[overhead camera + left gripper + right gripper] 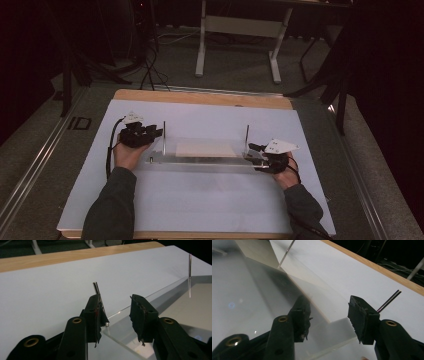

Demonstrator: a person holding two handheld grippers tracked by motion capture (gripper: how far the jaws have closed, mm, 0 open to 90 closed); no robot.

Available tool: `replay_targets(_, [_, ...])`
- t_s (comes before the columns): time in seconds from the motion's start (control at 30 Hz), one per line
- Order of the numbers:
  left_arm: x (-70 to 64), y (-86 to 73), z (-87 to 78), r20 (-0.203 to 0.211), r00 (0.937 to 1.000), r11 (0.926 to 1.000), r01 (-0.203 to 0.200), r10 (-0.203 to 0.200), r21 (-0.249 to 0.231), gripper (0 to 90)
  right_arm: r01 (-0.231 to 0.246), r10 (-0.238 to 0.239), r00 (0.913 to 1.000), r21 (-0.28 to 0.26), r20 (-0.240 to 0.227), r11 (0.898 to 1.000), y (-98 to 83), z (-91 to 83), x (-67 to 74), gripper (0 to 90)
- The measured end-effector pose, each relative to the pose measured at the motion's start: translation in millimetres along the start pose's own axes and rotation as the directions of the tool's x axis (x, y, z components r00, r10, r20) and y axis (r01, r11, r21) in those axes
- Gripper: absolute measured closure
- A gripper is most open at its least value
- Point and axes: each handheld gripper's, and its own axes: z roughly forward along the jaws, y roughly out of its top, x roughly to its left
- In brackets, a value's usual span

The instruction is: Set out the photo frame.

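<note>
Dim room, dark surroundings; the white table sheet (pixel 200 195) is evenly lit from above. Soft glare on the clear panel (pixel 249 302); high view grainy.

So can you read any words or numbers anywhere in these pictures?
"ID": dark letters on the grey floor left of the table, lying sideways in the high view; that reading is my best guess.
Nothing readable on the white sheet, the clear plate or the grippers.

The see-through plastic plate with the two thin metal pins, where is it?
In the high view the clear plastic plate lies mid-table on the white sheet, between the left gripper and right gripper.
</note>
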Motion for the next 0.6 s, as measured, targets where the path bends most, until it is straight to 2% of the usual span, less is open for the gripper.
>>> replay_targets(0.37, [1.1, -14.5, -21.6, 0.004, 0.9999, 0.9988, -0.012, 0.012, -0.047, 58.7, -0.009, 0.009, 0.9999, 0.003, -0.006, 1.000, 2.5, 0.1, -2.1, 50.3])
replay_targets(0.6, [-1.6, -23.5, -30.5, 0.023, 0.9976, 0.9953, -0.063, 0.065, -0.073, 56.5, -0.016, 0.016, 0.9998, 0.003, -0.014, 1.000, 5.7, 0.4, -5.6, 50.5])
